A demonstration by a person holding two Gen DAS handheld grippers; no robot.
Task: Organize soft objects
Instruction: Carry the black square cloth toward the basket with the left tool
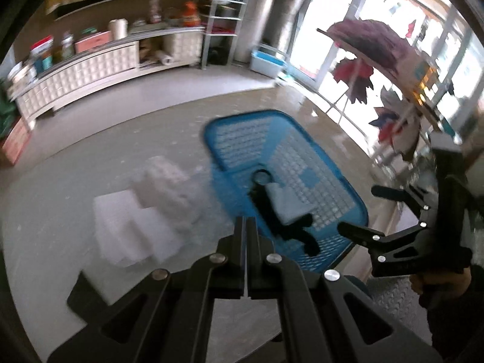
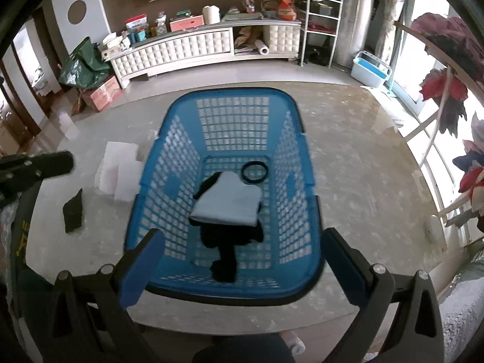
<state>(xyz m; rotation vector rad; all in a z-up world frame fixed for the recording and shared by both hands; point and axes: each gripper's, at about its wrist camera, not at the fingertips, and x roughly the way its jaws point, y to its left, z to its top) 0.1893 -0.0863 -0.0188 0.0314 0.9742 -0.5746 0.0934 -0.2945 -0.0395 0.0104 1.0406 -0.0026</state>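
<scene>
So the blue basket [image 2: 224, 187] sits on the floor [image 2: 363, 166] and it's the thing everything else hangs off here. Inside it, on the bottom, there's a folded light blue cloth [image 2: 228, 204] lying on top of a black garment [image 2: 225, 251], which pokes out from under it toward the near wall of the basket. Just past the cloth, toward the far wall, a black ring [image 2: 255, 171] lies flat on the basket's bottom, touching or almost touching the cloth's corner, can't quite tell.

Right tool [image 2: 242, 260] hangs above the near rim of the basket with its two fingers spread wide apart, nothing between them. You can see the same tool [image 1: 360, 211] off to the right side of the basket in the left wrist view, fingers apart there too.

Left tool [image 1: 246, 236] is over the left near corner of the basket, fingers pressed together with only a thin slit between them and nothing caught in there as far as I can see.

Left of the basket on the floor is a pile of white foam pieces [image 2: 119, 174], sitting right beside the basket wall. A bit further out from those, a small dark flat piece [image 2: 73, 211] lies on its own. The left view is pretty blurry, so details there are mushy.
</scene>
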